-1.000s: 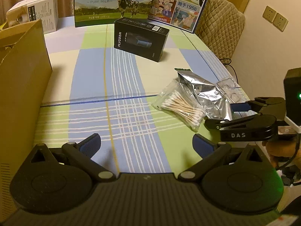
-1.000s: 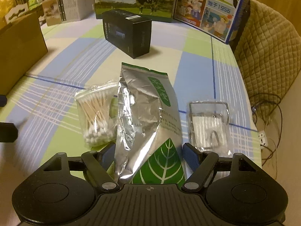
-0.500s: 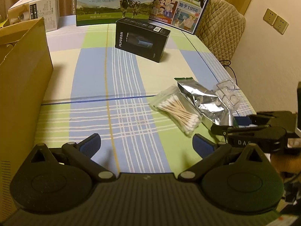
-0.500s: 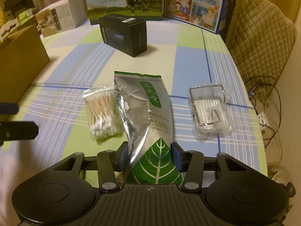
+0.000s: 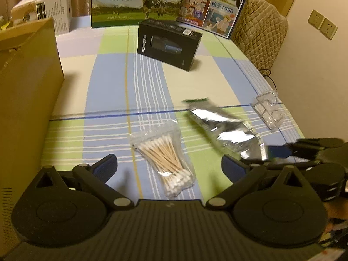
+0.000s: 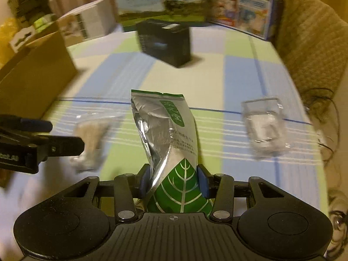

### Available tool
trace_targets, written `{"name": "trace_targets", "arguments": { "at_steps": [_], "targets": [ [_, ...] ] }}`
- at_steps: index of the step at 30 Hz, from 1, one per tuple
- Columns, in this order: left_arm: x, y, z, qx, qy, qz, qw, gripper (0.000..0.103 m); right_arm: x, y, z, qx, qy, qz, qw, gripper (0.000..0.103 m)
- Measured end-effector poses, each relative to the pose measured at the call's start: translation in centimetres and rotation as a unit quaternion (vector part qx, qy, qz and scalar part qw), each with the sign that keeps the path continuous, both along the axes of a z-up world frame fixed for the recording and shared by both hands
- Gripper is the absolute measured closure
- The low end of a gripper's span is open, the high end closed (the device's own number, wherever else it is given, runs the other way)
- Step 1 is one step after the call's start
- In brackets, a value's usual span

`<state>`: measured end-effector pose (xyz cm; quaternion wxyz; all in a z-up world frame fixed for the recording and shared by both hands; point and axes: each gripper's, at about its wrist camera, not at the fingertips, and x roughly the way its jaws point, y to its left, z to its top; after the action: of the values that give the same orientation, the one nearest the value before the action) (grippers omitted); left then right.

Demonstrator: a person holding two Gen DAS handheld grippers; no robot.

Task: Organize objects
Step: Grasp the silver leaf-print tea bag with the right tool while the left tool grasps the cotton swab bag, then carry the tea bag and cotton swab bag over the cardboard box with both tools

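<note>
The right gripper (image 6: 174, 181) pinches the near end of a silver foil pouch (image 6: 167, 130), its blue pads pressed on either side of the green leaf print and the jaws closing on it. In the right wrist view the pouch fills the centre of the frame, long axis running from bottom centre toward the middle, its green-edged top pointing up-frame at the black box (image 6: 165, 41). A green label with pale characters runs down its face; they are too blurred to read.

In the left wrist view the same pouch lies at centre right, slanting from the lower right edge up toward the middle. The left gripper (image 5: 169, 166) spreads wide at the bottom of that frame, its jaws closing, nothing pressed by the pads — a clear bag of cotton swabs (image 5: 167, 158) sits on the checked tablecloth (image 5: 108, 91) between and just beyond its fingers. A clear plastic packet (image 5: 268, 113) lies at the right edge, apart from the pouch.

At the top of the frame stands a carton (image 5: 137, 0) printed with Chinese characters, "PURE MILK" and a cow — beside it a blue carton (image 5: 215, 4) bearing "1956". A brown cardboard box (image 5: 24, 91) fills the left side, and a white box (image 5: 54, 15) stands at upper left.
</note>
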<state>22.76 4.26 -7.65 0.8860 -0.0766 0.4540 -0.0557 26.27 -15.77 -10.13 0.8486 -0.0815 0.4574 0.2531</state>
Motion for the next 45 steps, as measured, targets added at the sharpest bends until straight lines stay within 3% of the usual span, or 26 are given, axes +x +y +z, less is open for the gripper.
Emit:
{"name": "trace_targets", "arguments": {
  "at_steps": [5, 7, 9, 11, 13, 17, 26, 30, 31, 35, 38, 40, 45],
  "targets": [
    [1.3, -0.7, -2.0, 0.003, 0.019, 0.002, 0.9998, 0.021, -0.1, -0.1, -0.1, -0.005, -0.008, 0.005, 1.000, 0.060],
    [1.7, -1.0, -2.6, 0.007, 0.022, 0.004, 0.9997, 0.038, -0.1, -0.1, -0.3, -0.006, -0.009, 0.008, 1.000, 0.059],
    [2.1, -0.9, -3.1, 0.009, 0.025, 0.007, 0.9996, 0.049, -0.1, -0.1, -0.6, -0.005, -0.008, 0.011, 1.000, 0.055],
    [2.2, -0.9, -3.4, 0.016, 0.021, 0.008, 0.9996, 0.060, 0.0, 0.0, -0.7, -0.009, -0.009, 0.018, 1.000, 0.047],
    [2.1, -0.6, -3.3, 0.027, 0.019, 0.007, 0.9994, 0.080, -0.1, 0.3, -0.6, -0.017, -0.021, 0.025, 0.999, 0.037],
    [1.0, 0.4, -3.1, 0.026, 0.020, 0.011, 0.9994, 0.082, 0.2, 1.2, -0.5, -0.021, -0.041, 0.043, 0.998, 0.023],
    [0.2, 0.9, -2.9, 0.029, 0.026, 0.003, 0.9992, 0.080, 2.3, 2.8, -2.5, -0.057, -0.014, 0.065, 0.996, 0.021],
    [0.4, 1.0, -3.1, 0.028, 0.026, 0.003, 0.9993, 0.075, 2.5, 2.4, -2.5, -0.045, -0.009, 0.055, 0.997, 0.020],
    [0.5, 1.0, -3.1, 0.031, 0.026, 0.002, 0.9992, 0.075, 2.7, 2.2, -2.5, -0.041, -0.004, 0.051, 0.998, 0.021],
    [1.0, 1.0, -3.2, 0.038, 0.024, -0.003, 0.9990, 0.075, 2.5, 2.1, -1.9, -0.038, -0.011, 0.030, 0.999, 0.049],
    [1.0, 0.6, -3.3, 0.054, 0.025, -0.012, 0.9982, 0.076, 2.3, 1.9, -1.5, -0.032, -0.012, 0.022, 0.999, 0.057],
    [0.9, 0.5, -3.2, 0.058, 0.026, -0.016, 0.9979, 0.082, 2.0, 1.7, -1.3, -0.029, -0.014, 0.017, 0.999, 0.059],
    [-0.6, 0.3, -2.3, 0.050, 0.026, -0.012, 0.9984, 0.084, 0.5, 0.6, -0.6, -0.003, -0.002, 0.000, 1.000, 0.061]
  ]
}}
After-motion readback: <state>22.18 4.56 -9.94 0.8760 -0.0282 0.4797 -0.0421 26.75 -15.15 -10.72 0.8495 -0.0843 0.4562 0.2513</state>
